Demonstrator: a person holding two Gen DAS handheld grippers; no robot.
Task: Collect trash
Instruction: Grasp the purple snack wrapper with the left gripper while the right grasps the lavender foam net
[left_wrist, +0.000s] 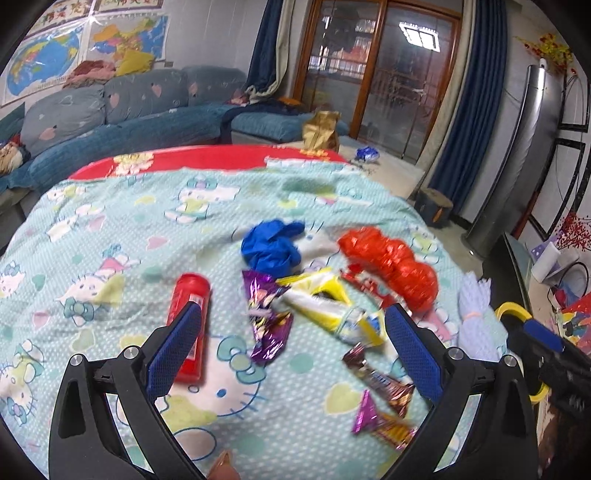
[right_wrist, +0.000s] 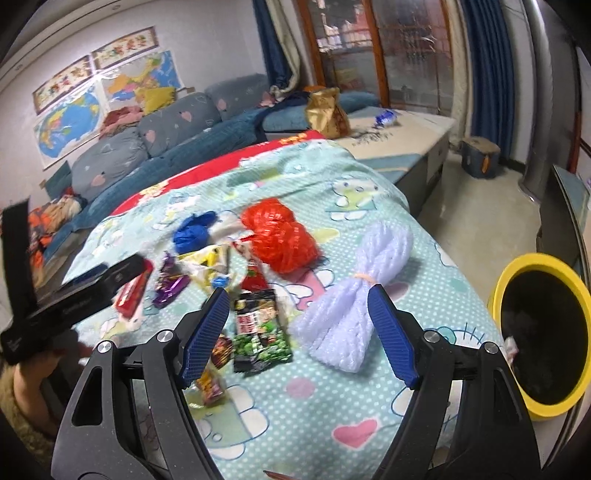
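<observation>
Several pieces of litter lie scattered on a surface draped in a soft mint cloth (left_wrist: 110, 229) printed with cartoon cats, dots and hearts. A smooth red cylindrical bottle (left_wrist: 189, 325) lies on its side, just beside the left tool's left pad. Next to it come a crinkled purple foil wrapper (left_wrist: 266, 325), a crumpled blue glove (left_wrist: 271, 247), a glossy yellow-and-white packet (left_wrist: 332, 310) and a lumpy red mesh bag (right_wrist: 280, 236) with a shiny netted texture. Two slim foil candy wrappers (left_wrist: 380, 384) lie nearer the camera, one brown and one purple and gold.

The left tool (left_wrist: 291, 350) hangs above this pile with its blue ribbed pads spread wide and nothing between them. The right tool (right_wrist: 297, 332) is likewise wide and empty, poised over a flat black-and-green snack packet (right_wrist: 258, 332) and a pale lilac foam net bundle (right_wrist: 354, 295), pinched at its waist by a band and touching the right pad's tip in that view.

At the cloth's right edge stands a round bin (right_wrist: 495, 295) with a thick yellow rim and dark inside, some scraps already in it. Beyond the surface are a blue sofa (left_wrist: 122, 110) with heart-patterned cushions, wall maps (left_wrist: 48, 62), a brown paper bag (left_wrist: 321, 129), dark blue curtains (left_wrist: 469, 110) and a wood-framed glass door (left_wrist: 376, 70).
</observation>
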